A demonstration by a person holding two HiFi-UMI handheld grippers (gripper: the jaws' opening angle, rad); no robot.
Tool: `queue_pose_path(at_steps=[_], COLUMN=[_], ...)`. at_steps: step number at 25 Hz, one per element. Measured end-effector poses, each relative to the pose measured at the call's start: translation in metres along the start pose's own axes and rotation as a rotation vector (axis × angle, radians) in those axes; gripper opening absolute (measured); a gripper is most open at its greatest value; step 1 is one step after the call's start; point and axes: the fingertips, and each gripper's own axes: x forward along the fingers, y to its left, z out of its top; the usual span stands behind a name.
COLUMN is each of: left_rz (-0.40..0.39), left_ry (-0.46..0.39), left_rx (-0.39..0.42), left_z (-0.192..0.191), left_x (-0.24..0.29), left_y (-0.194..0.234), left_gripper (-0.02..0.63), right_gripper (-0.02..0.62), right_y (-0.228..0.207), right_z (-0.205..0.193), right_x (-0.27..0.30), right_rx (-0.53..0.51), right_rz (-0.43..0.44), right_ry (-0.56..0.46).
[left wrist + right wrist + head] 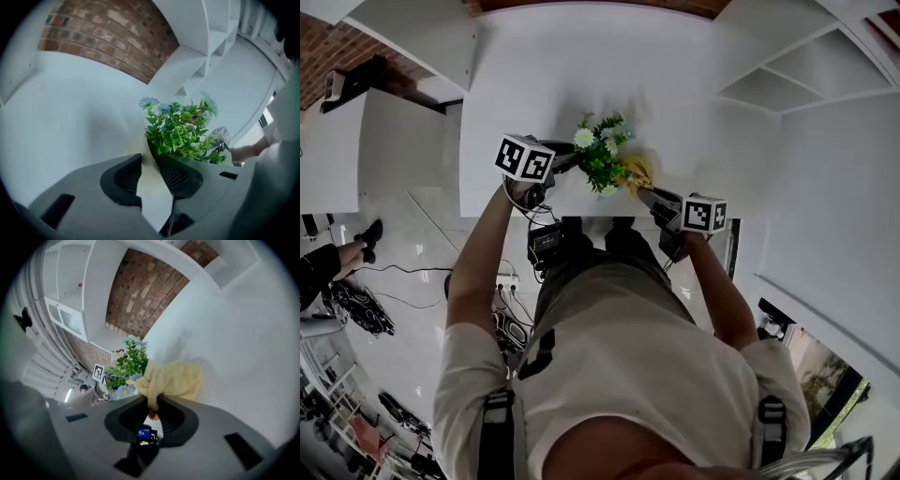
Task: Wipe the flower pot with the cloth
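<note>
Mid-frame on the worktop [581,75], the flower pot [152,197] is looking light and tippable. The left hand-held gripper [150,164] is pinching its thin rim, while the right hand-held gripper [152,404] is clamping the soft cloth [173,378].

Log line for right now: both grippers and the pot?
left gripper: shut on flower pot rim | right gripper: shut on yellow cloth, beside foliage | support: white table

Bright, even, cool light washes my white table [675,75] nearly flat; only a faint soft shadow lies beside the cloth [176,380]. Both views along my jaws bulge like fishbowls and darken to black at the corners. Up close, the flower pot [150,171] is a pale blur.
</note>
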Motion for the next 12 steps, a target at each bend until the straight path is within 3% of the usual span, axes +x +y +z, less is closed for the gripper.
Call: queue_pose_path(at_steps=[4,8,10,12], left_rz=[-0.011,0.043,0.068,0.051], left_ry=[-0.152,-0.369,-0.449,-0.477], left_rx=[-0.323,-0.576,-0.663,-0.704], left_z=[-0.004,-0.009,-0.012,-0.015], left_x=[-0.002,-0.005,-0.005,0.0], left_y=[0.002,0.003,0.001,-0.007], left_gripper=[0.107,0.098,0.101,0.103], right_gripper=[0.067,0.067,0.068,0.071], right_y=[0.003,0.025,0.021,0.005], right_z=[-0.026,-0.063,-0.078,-0.075], right_x=[-0.002,0.009,0.011,0.006], right_rx=[-0.066,-0.151,-0.273,-0.41], right_rz=[-0.018,0.069,0.018,-0.107], right_ry=[0.06,0.229,0.342,0.391])
